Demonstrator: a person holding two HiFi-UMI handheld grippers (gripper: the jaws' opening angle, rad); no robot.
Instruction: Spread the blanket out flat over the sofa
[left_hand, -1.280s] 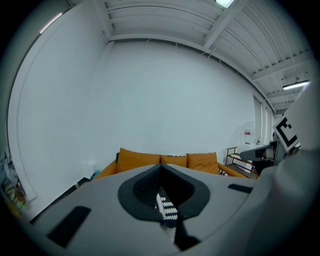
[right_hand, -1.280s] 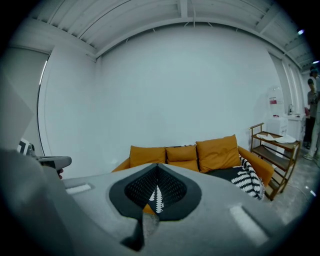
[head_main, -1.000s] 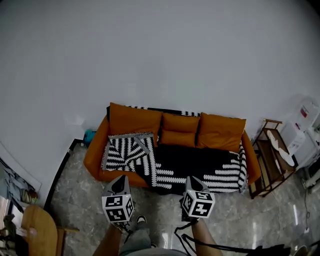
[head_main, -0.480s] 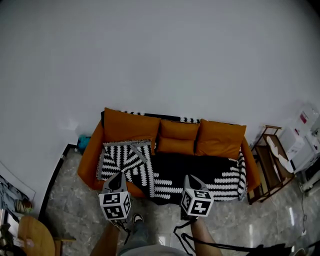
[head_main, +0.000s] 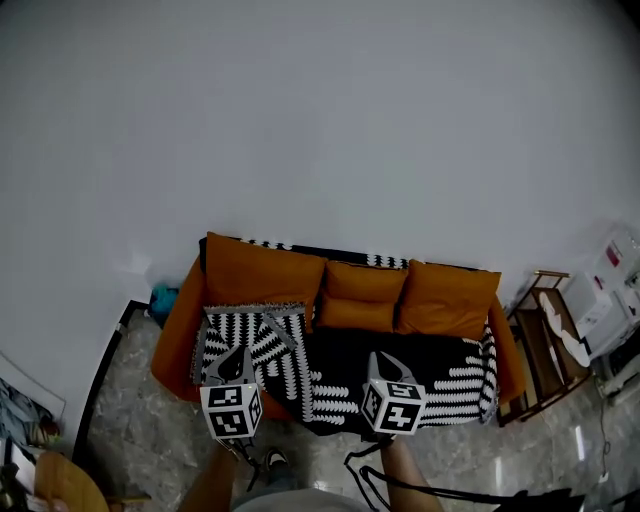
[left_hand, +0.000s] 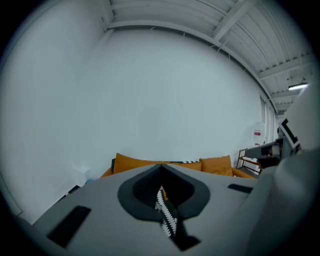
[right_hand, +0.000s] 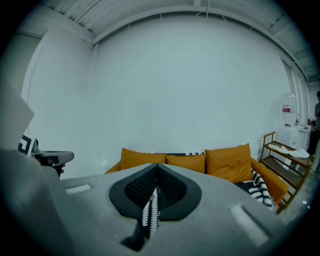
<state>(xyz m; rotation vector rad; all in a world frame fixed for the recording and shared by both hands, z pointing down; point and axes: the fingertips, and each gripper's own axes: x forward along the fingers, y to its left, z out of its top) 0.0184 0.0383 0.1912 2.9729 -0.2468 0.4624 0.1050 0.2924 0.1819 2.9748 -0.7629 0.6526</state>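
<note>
An orange sofa (head_main: 178, 325) stands against the white wall, with three orange cushions (head_main: 362, 295) along its back. A black-and-white zigzag blanket (head_main: 335, 355) lies over the seat and hangs down the front; its left part (head_main: 250, 335) is rumpled, with one corner folded over. Both grippers hover side by side in front of the sofa, pointing at it. My left gripper (head_main: 237, 362) and right gripper (head_main: 385, 362) are shut. In each gripper view only a thin strip of the pattern shows in the slit below the closed jaws, left gripper (left_hand: 161, 187), right gripper (right_hand: 156, 186). Nothing is lifted.
A wooden rack (head_main: 545, 330) stands right of the sofa, with white appliances (head_main: 610, 290) beyond it. A teal object (head_main: 160, 297) lies by the sofa's left end. A round wooden table (head_main: 60, 488) is at lower left. A black cable (head_main: 365, 470) lies on the marble floor by my shoe (head_main: 270, 460).
The sofa has grown larger and slid lower in the head view as I and both grippers came closer to it. The blanket's shape is unchanged. Both jaws stay shut.
</note>
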